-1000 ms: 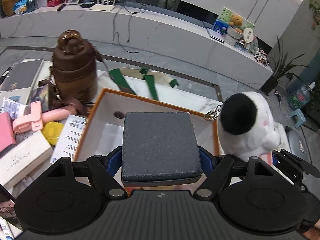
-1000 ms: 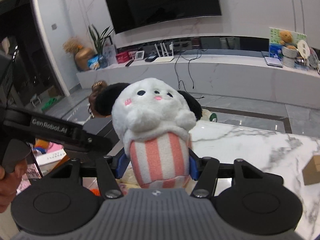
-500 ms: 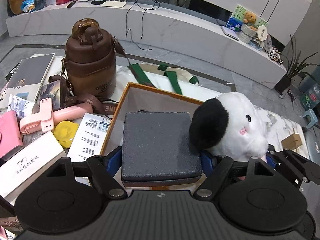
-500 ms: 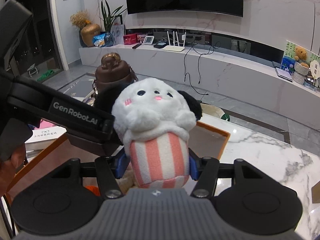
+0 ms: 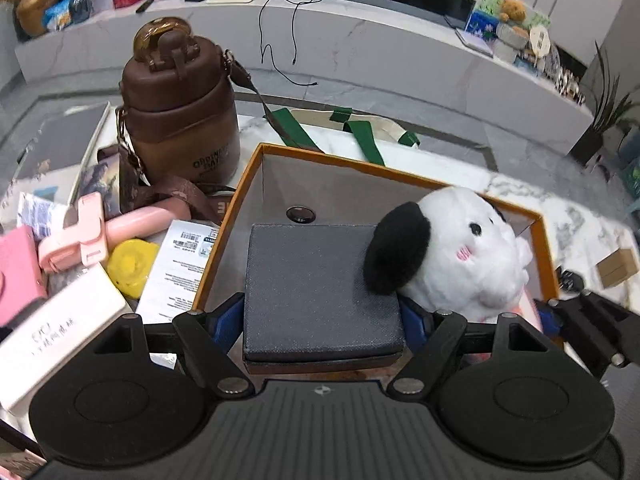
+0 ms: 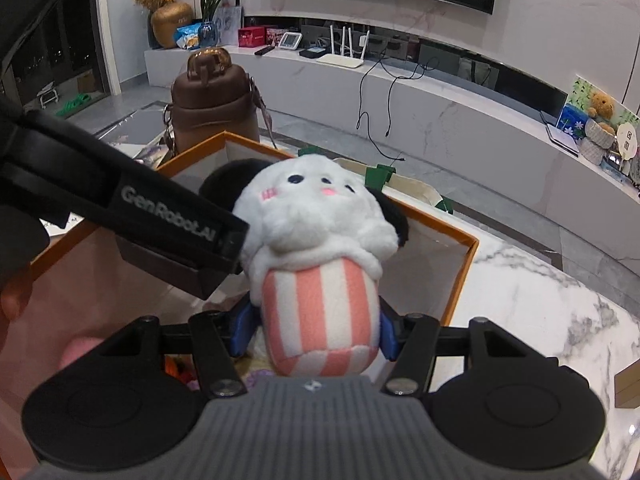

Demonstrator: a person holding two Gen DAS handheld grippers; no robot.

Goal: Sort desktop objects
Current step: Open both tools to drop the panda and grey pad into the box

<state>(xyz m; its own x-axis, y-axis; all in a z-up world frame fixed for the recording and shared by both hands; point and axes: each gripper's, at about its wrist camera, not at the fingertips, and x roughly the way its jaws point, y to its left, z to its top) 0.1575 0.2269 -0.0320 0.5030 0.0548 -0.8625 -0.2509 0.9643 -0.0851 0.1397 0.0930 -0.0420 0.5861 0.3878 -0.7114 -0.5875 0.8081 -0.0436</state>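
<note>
My left gripper (image 5: 322,320) is shut on a dark grey square box (image 5: 320,284) and holds it over the orange-rimmed box (image 5: 248,168). My right gripper (image 6: 316,332) is shut on a white plush toy (image 6: 320,240) with black ears and a pink-striped body, held over the same orange-rimmed box (image 6: 464,276). The plush (image 5: 460,256) shows in the left wrist view, right of the grey box and touching it. The left gripper's body (image 6: 160,216) crosses the right wrist view at the left.
A brown water bottle (image 5: 180,108) with a strap stands left of the orange box. Pink items (image 5: 92,232), a yellow disc (image 5: 130,262), white cartons (image 5: 52,336) and booklets crowd the table's left. A green-handled tote bag (image 5: 360,128) lies behind. A small cardboard box (image 5: 618,266) sits at the right.
Both grippers have moved forward and lower over the orange box. The plush has come in from the right and now sits inside the box's rim beside the grey box.
</note>
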